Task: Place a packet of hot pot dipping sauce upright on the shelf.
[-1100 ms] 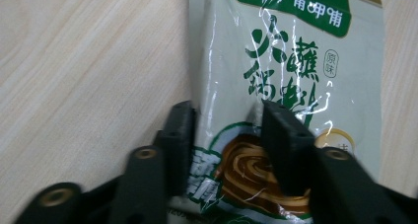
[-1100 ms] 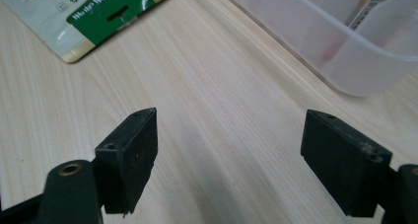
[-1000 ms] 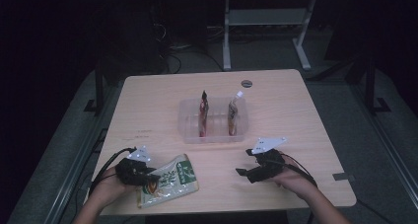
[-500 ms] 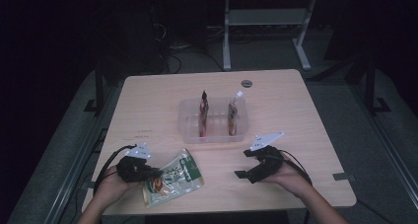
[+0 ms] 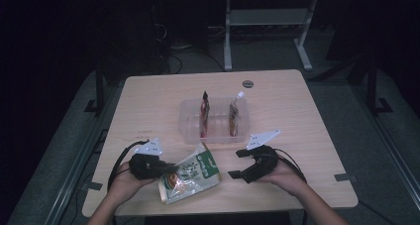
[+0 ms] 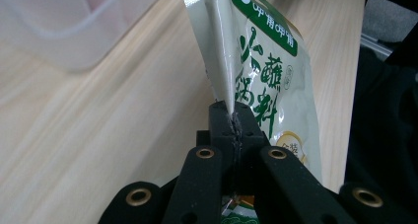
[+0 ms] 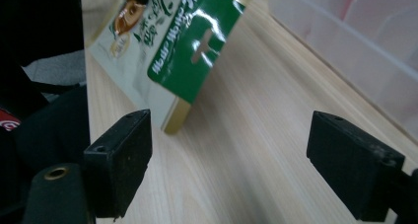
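Your left tongs (image 5: 166, 168) are clenched on the edge of the green-and-white sauce packet (image 5: 190, 174), lifting it off the desk (image 5: 148, 106) just in front of the clear tray (image 5: 188, 131), while your right tongs (image 5: 236, 164) wait released beside it, ready to assist.

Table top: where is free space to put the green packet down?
Bare wood lies left of the clear bin and behind it toward the far edge of the table. It is crowded in front, between the left gripper, green packet and right gripper.
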